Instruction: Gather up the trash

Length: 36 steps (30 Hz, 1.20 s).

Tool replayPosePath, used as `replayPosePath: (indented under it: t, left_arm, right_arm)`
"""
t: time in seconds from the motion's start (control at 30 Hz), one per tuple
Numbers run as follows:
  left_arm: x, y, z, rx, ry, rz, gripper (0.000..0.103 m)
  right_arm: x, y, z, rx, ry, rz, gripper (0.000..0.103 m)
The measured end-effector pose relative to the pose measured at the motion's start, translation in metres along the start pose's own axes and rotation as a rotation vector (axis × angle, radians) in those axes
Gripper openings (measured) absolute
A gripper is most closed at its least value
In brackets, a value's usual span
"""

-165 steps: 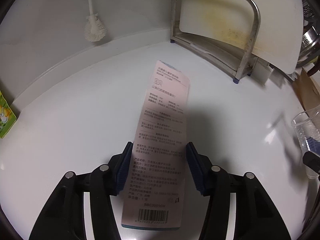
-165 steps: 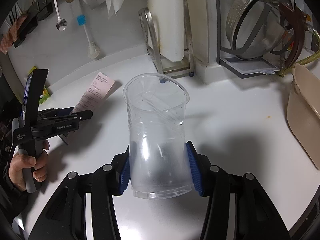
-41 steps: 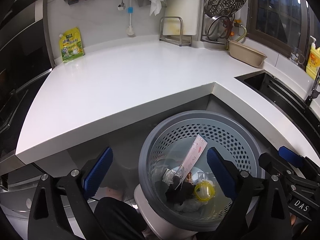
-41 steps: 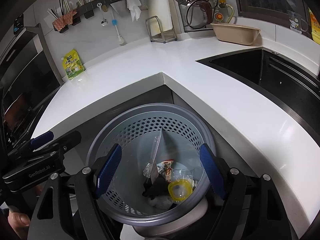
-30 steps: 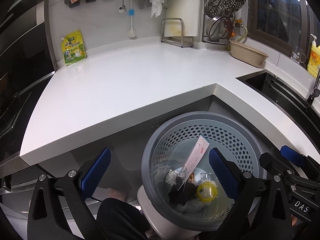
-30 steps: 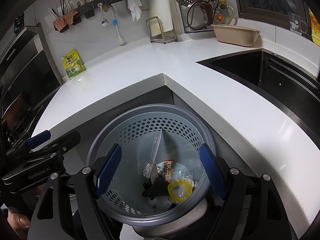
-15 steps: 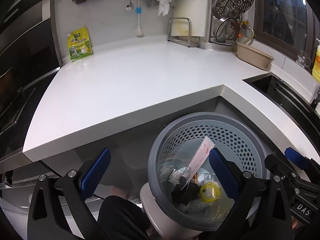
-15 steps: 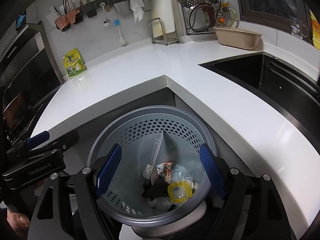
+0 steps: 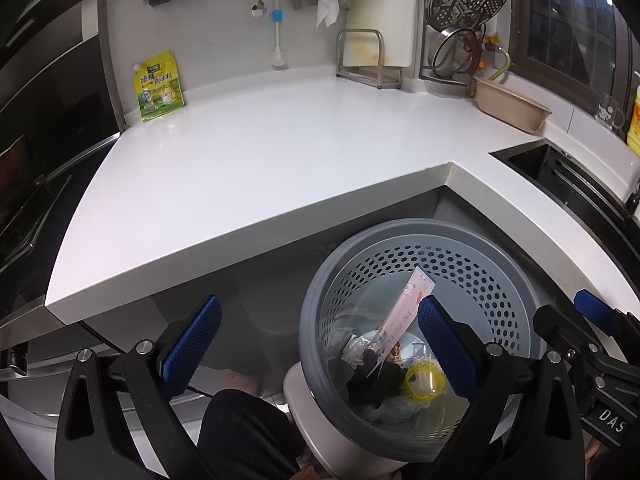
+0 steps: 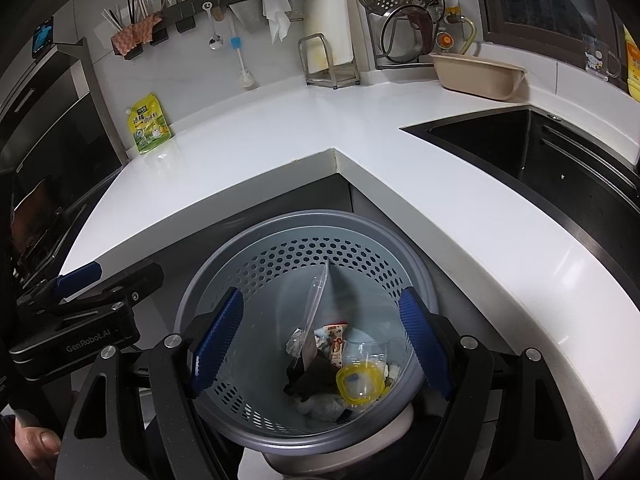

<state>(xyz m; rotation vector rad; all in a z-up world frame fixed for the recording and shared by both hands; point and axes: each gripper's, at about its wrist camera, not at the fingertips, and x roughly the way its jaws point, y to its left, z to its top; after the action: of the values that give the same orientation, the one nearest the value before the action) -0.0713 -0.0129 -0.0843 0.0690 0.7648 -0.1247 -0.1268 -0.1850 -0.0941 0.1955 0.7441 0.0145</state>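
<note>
I held both tools over the trash bin (image 10: 224,280) below the counter's edge — my left gripper (image 9: 320,340) and right gripper (image 10: 320,336) gaped wide, empty. The pink packet (image 9: 404,312) and clear cup (image 10: 364,354) lay inside.

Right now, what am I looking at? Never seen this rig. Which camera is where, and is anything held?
No robot here: a person carries a two-finger gripper in each hand, with a fisheye camera on each looking along its fingers. One picture is from the left gripper, the other from the right gripper. Both have blue pads spread wide and hold nothing. Both look down into a grey perforated trash bin on the floor below an L-shaped white counter. In the bin: a pink paper strip leaning upright, a clear cup, a yellow ring-shaped piece, and dark scraps. On the counter stand a yellow-green pouch, a beige basin and a metal rack.
</note>
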Motion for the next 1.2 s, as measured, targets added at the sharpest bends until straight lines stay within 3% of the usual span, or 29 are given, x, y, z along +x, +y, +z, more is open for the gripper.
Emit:
replayPosePath:
  t: [1.2]
  left_arm:
    - [-0.0001, -0.0002, 0.0007, 0.001, -0.001, 0.000, 0.097]
  right_arm:
    - [0.0005, 0.0019, -0.0002, -0.010, 0.000, -0.006, 0.077]
